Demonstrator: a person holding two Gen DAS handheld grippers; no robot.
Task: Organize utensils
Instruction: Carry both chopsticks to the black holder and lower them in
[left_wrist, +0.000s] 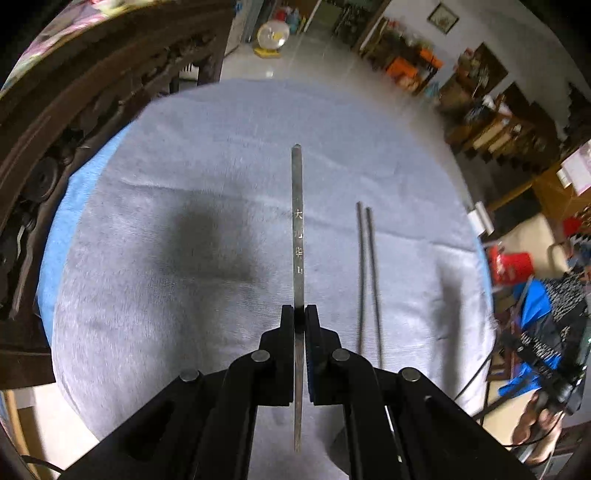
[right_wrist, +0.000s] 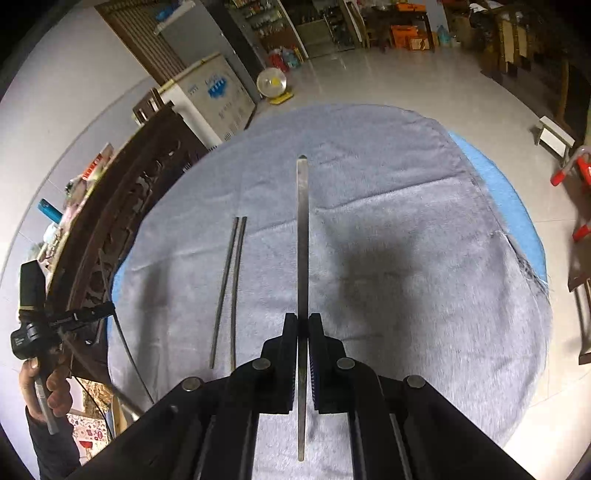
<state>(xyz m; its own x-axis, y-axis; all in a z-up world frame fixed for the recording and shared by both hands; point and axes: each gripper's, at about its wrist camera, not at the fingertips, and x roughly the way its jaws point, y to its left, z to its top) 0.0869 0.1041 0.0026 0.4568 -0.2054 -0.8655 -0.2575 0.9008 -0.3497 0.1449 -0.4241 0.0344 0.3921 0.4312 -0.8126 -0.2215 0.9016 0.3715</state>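
My left gripper (left_wrist: 300, 312) is shut on a flat steel utensil handle (left_wrist: 297, 221) with engraved characters; it points forward, held above the grey cloth (left_wrist: 166, 258). My right gripper (right_wrist: 303, 319) is shut on a similar flat steel handle (right_wrist: 303, 229), also pointing forward above the cloth. A pair of dark metal chopsticks (left_wrist: 367, 273) lies side by side on the cloth, right of the left gripper; it also shows in the right wrist view (right_wrist: 229, 288), left of the right gripper. The working ends of both held utensils are hidden behind the fingers.
The grey cloth covers a round table with a blue cover showing at its rim (right_wrist: 509, 199). A dark carved wooden bench (right_wrist: 122, 229) stands close along the table's left side. A small fan (right_wrist: 272, 85) sits on the tiled floor beyond.
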